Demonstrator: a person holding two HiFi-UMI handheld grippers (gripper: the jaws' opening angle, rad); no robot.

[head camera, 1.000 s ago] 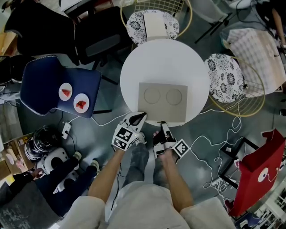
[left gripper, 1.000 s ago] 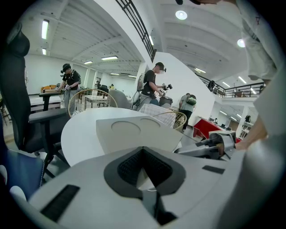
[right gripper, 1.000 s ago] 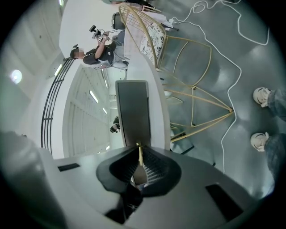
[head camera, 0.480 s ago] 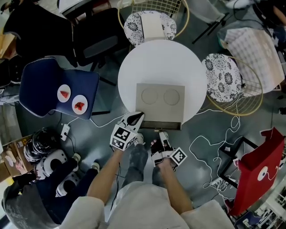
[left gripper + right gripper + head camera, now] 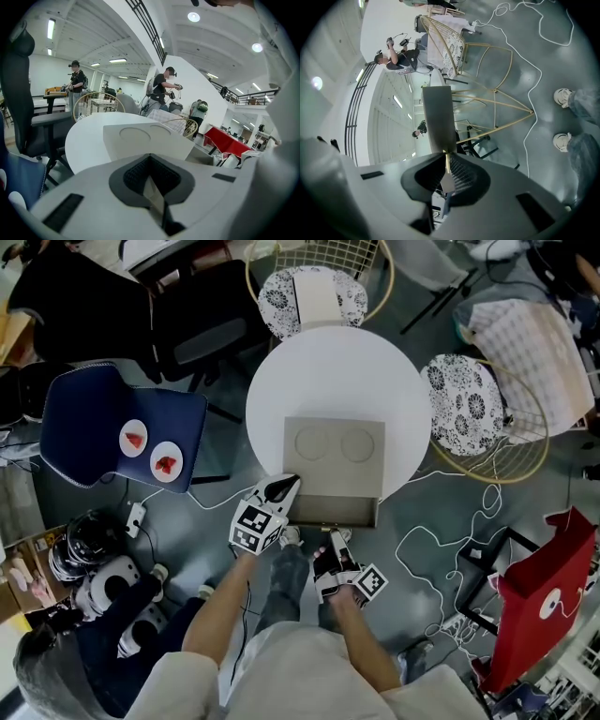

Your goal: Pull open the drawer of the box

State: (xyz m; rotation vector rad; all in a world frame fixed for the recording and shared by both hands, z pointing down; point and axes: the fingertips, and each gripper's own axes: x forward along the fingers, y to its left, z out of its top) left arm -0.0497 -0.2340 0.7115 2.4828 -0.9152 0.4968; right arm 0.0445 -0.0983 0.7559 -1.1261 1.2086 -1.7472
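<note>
On the near side of the round white table (image 5: 337, 362) sits the flat grey cardboard box (image 5: 333, 460), with two round dents in its top. Its shallow grey drawer (image 5: 333, 513) sticks partly out toward me, past the table edge. The bit that shows looks empty; the rest is hidden inside the box. My right gripper (image 5: 330, 536) is pinched tight on the thin pull tab (image 5: 446, 159) in the middle of the drawer front, which I think is the best spot to hold. My left gripper (image 5: 284, 486) is closed on nothing, its tip at the near left corner of the box. I think the box is light and could slide, and the tab could tear.
</note>
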